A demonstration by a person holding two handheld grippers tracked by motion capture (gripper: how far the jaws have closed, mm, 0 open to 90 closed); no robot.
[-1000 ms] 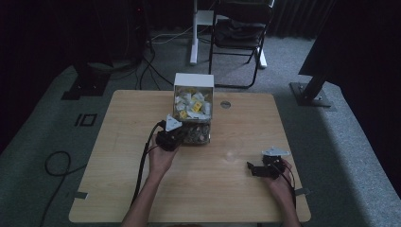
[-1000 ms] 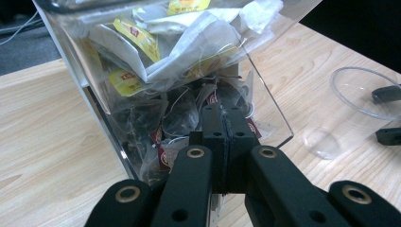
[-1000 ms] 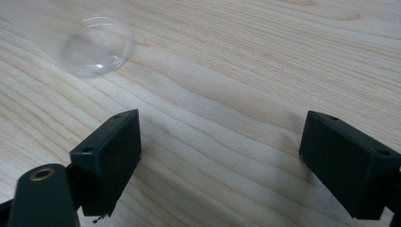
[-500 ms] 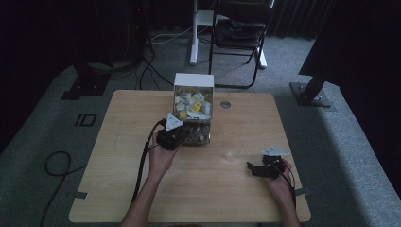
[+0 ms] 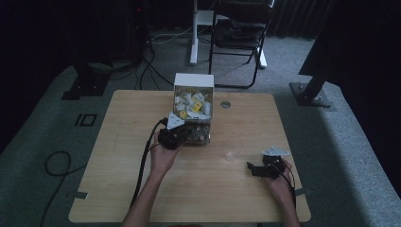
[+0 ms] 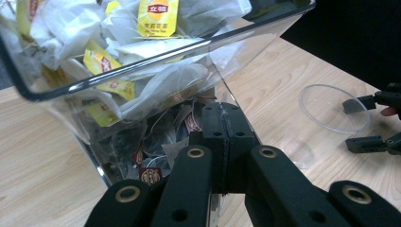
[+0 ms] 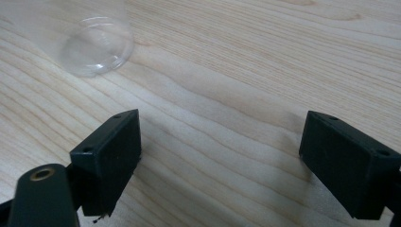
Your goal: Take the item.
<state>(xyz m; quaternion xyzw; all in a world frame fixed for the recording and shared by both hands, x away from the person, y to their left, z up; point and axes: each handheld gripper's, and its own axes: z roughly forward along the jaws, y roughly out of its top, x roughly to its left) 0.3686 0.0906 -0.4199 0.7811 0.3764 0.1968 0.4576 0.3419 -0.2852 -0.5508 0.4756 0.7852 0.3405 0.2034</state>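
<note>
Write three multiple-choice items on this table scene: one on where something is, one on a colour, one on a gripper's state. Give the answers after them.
1. Where does the clear cup stand?
A. on the wooden table between the two grippers
B. inside the tea-bag box
C. on the chair behind the table

2. What colour are the tags on the tea bags at the top of the clear box?
A. blue
B. yellow
C. green

3. How do the jaws of the left gripper stand?
A. wide apart
B. pressed together at the box's lower opening
C. shut on the cup

Answers: 1 A, the high view shows the cup on bare wood between the left gripper and the open right gripper. 2 B, the left gripper view shows yellow tags. 3 B, that view shows the two jaws meeting with no gap; what they pinch, if anything, is hidden.
</note>
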